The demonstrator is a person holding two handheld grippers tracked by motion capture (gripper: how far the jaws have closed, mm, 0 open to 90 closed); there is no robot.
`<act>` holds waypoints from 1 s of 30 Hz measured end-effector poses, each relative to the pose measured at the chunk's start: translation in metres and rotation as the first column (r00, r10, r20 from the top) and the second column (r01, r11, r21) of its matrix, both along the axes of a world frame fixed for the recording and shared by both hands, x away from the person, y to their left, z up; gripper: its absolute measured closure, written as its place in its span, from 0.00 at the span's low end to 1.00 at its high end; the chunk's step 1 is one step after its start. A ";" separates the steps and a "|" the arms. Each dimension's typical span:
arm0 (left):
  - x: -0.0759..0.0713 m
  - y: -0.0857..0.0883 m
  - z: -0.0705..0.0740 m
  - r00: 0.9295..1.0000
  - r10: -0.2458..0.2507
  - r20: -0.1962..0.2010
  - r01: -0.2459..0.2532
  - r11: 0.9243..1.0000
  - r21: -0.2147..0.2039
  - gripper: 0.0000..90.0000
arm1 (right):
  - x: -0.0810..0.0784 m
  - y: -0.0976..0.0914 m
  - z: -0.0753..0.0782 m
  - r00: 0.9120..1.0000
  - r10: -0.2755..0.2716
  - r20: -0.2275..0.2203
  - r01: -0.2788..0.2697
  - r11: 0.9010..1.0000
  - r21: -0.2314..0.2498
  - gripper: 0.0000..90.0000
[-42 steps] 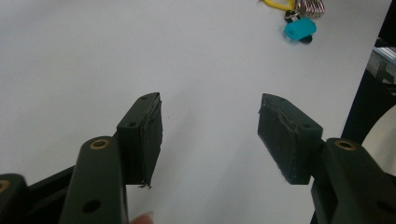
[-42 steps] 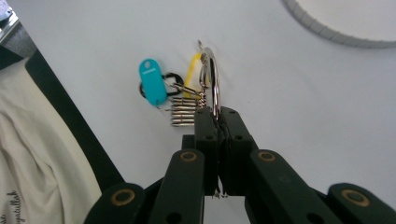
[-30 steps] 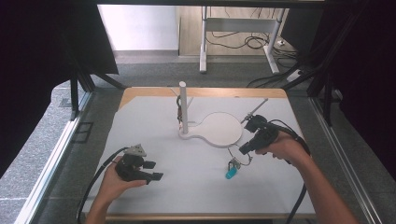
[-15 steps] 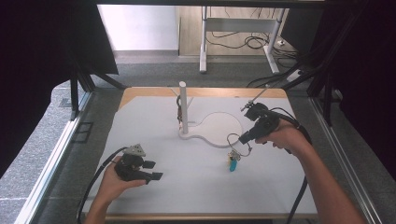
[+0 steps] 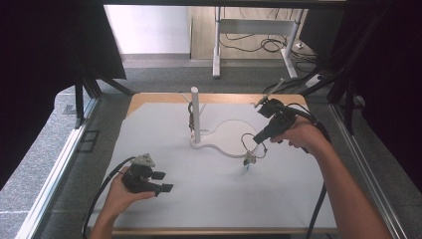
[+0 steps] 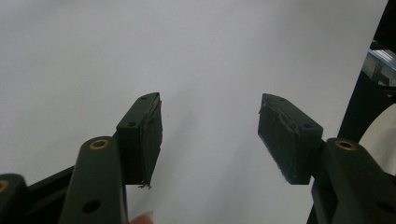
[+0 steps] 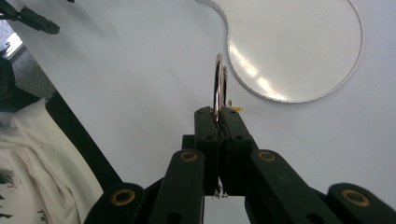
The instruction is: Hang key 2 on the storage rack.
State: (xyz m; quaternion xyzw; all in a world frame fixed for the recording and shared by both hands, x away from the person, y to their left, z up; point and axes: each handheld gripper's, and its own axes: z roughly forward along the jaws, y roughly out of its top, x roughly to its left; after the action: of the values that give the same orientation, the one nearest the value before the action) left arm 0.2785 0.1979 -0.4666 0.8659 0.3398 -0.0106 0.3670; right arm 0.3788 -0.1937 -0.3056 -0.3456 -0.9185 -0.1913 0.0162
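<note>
Right gripper [image 5: 255, 141] has lifted the key ring [image 5: 247, 142] off the table, up toward centre-right.
Jaws pinch the ring beside the white stand base [image 5: 226, 134]; post [image 5: 195, 115] stands left. Left gripper [image 5: 161, 181] spread, lower left, holding nothing.

The right gripper [image 5: 257, 141], clamped on the key ring [image 5: 247, 142], has risen toward 1 o'clock, lifting the dangling blue tag [image 5: 247, 161] off the table sheet [image 5: 164, 144]

Lab recording booth, black curtains [image 5: 45, 55] around a white-topped table [image 5: 164, 124], trailing floor cables [image 5: 249, 46], metal desk frame [image 5: 217, 35]
</note>
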 end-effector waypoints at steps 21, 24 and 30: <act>0.000 0.002 0.000 1.000 -0.004 0.003 0.004 1.000 0.001 0.45 | 0.026 0.025 0.014 1.000 -0.017 -0.005 0.017 0.999 -0.030 0.97; 0.000 0.003 0.001 1.000 -0.002 0.005 0.002 1.000 -0.002 0.45 | 0.029 0.028 0.014 1.000 -0.023 -0.005 0.023 0.999 -0.034 0.97; 0.000 0.004 0.001 1.000 -0.002 0.005 0.002 1.000 0.001 0.45 | 0.035 0.030 0.018 0.999 -0.032 0.000 0.032 0.999 -0.032 0.97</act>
State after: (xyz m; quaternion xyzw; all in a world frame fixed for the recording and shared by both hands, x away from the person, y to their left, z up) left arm 0.2788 0.2017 -0.4656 0.8664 0.3379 -0.0084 0.3675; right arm 0.4136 -0.1638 -0.2880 -0.3605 -0.9158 -0.1766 0.0076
